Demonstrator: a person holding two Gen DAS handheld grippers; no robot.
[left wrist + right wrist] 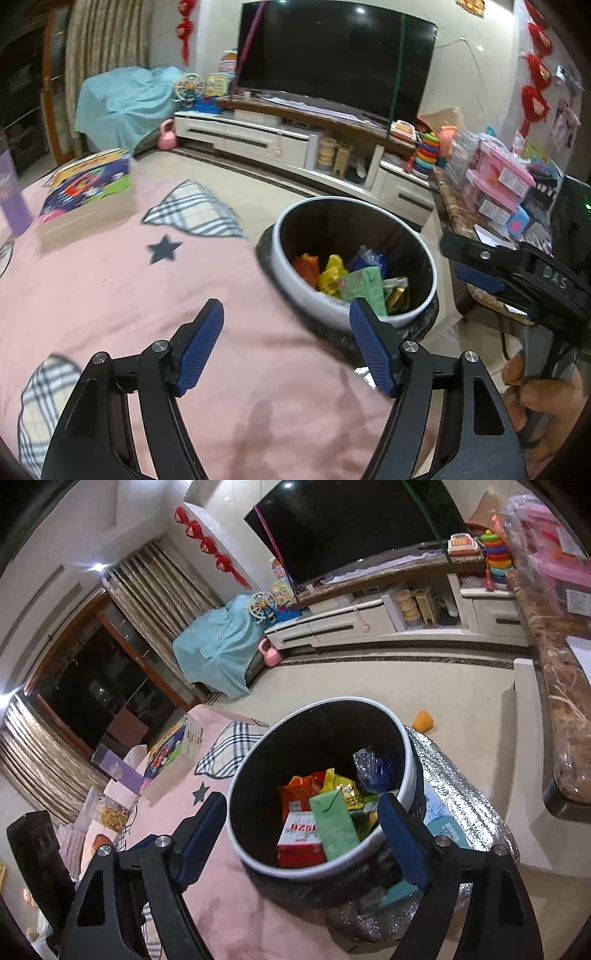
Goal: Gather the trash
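Note:
A round bin with a white rim (295, 286) (407, 768) and a black inside stands at the edge of the pink cloth (129, 314). In it lie a green carton (364, 286) (334, 827), a red-and-white box (299, 838), and orange (306, 267), yellow (332, 273) and blue (369, 258) wrappers. My left gripper (286, 306) hangs open over the cloth just left of the bin, with nothing between its fingers. My right gripper (302, 799) is open above the bin's near rim, also holding nothing. In the left wrist view it reaches in from the right, held by a hand (535, 391).
A silver foil bag (454, 794) lies under and beside the bin. On the cloth's far left are a cartoon-printed box (88, 188) and a purple box (11, 192). A marble counter (561, 686) piled with pink packages runs along the right. A TV cabinet (258, 140) stands behind.

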